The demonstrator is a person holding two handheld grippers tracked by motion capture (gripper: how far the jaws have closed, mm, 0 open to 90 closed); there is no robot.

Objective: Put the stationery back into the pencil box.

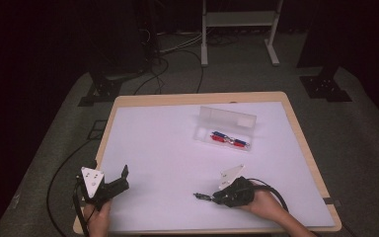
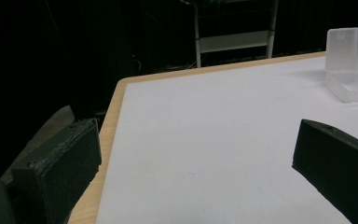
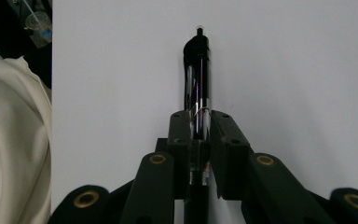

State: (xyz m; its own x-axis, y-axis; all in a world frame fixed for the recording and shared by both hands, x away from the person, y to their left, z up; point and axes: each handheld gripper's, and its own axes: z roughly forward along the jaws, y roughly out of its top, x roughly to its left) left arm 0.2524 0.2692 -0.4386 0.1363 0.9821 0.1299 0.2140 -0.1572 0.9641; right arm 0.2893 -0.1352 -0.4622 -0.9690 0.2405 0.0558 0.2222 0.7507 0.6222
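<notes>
Right gripper is clamping a black pen lengthwise between its jaws, the pads pressing on the barrel from both sides, the clip end sticking out ahead over the white table. In the high view the right gripper is sitting low at the near edge, the pen pointing toward the person's left, lying at or just above the surface; contact with the table cannot be told. The grip is running along the barrel rather than across it, probably so the pen is staying in line with the hand for carrying and sliding into a slot. Left gripper is resting at the near left corner, jaws spread wide with nothing between them; its own view is showing bare table between the two pads, likely waiting in reserve. A clear plastic case is standing open well apart toward the far side, lid tilted up, red and blue pens lying in its tray. Judging from that, the black pen is probably heading for the case, and the open lid is leaving the tray reachable from the near side.
</notes>
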